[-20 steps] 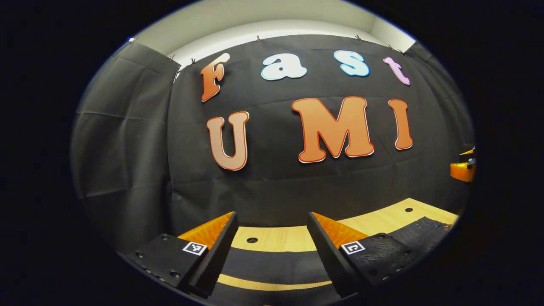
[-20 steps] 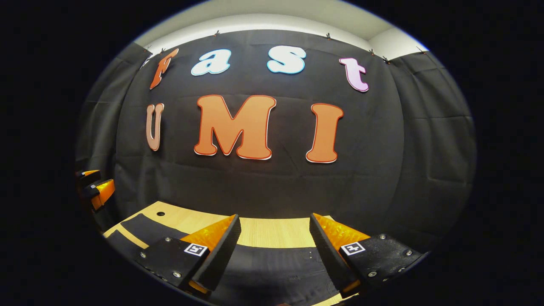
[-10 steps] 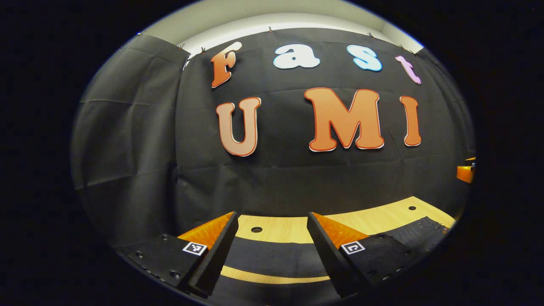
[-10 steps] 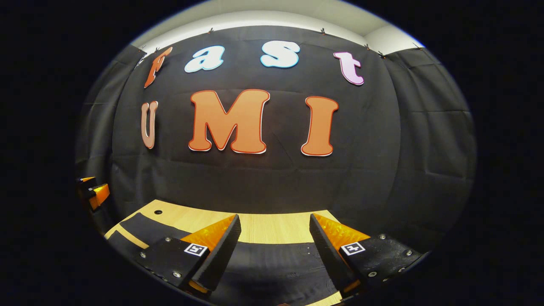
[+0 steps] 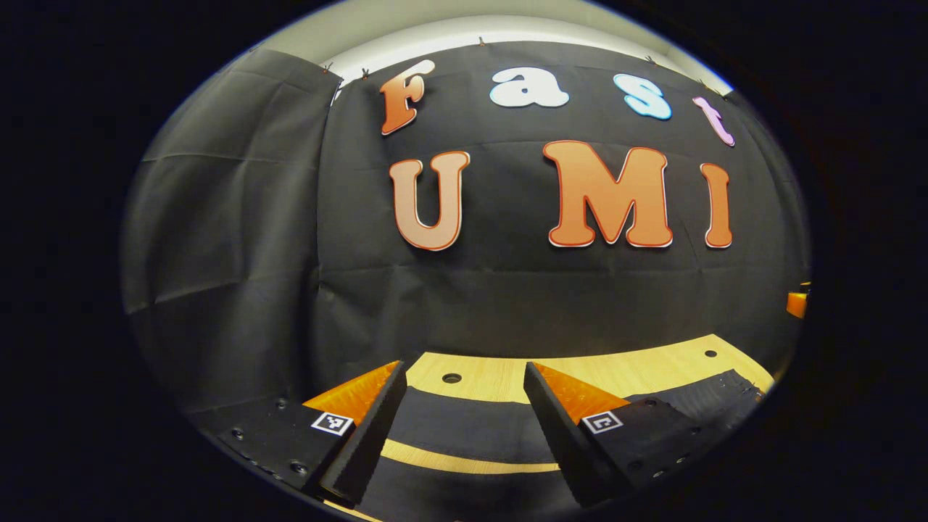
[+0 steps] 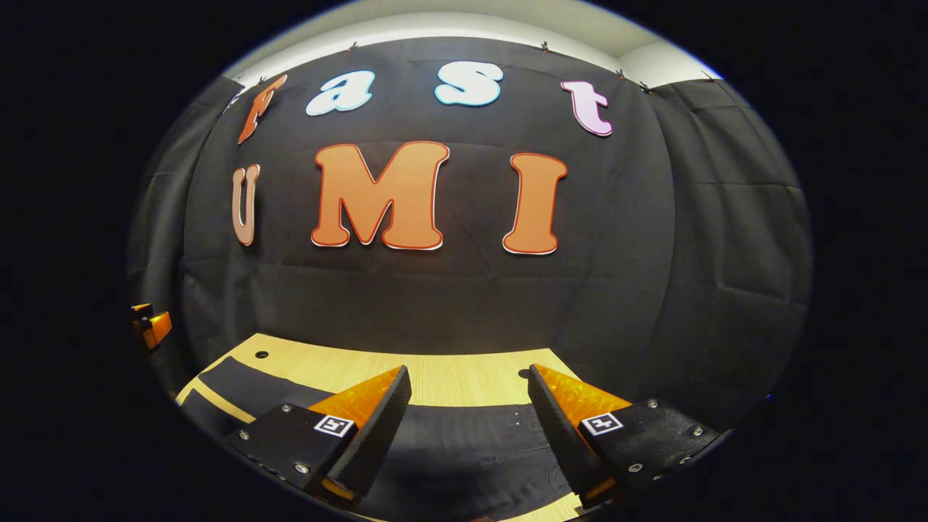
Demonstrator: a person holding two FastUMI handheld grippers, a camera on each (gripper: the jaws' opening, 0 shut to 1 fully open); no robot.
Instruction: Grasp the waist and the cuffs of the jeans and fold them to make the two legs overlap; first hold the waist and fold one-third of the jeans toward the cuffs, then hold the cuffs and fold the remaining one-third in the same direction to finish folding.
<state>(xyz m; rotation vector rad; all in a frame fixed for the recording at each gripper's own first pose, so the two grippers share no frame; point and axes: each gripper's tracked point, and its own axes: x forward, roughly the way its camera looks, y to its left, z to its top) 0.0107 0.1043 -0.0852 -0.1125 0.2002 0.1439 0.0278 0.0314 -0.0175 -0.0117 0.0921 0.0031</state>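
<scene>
Both the left gripper [image 5: 460,424] and right gripper [image 6: 467,428] hover with jaws wide over the dark jeans [image 6: 464,449] lying flat on the desk [image 5: 638,370], where a shallow grasp could pinch only one layer.

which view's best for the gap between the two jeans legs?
Left gripper view: between its open jaws the jeans split into two dark bands with a strip of the wooden table between them. Right gripper view shows mostly one broad dark panel of the jeans, with that strip only at its far left edge.
</scene>
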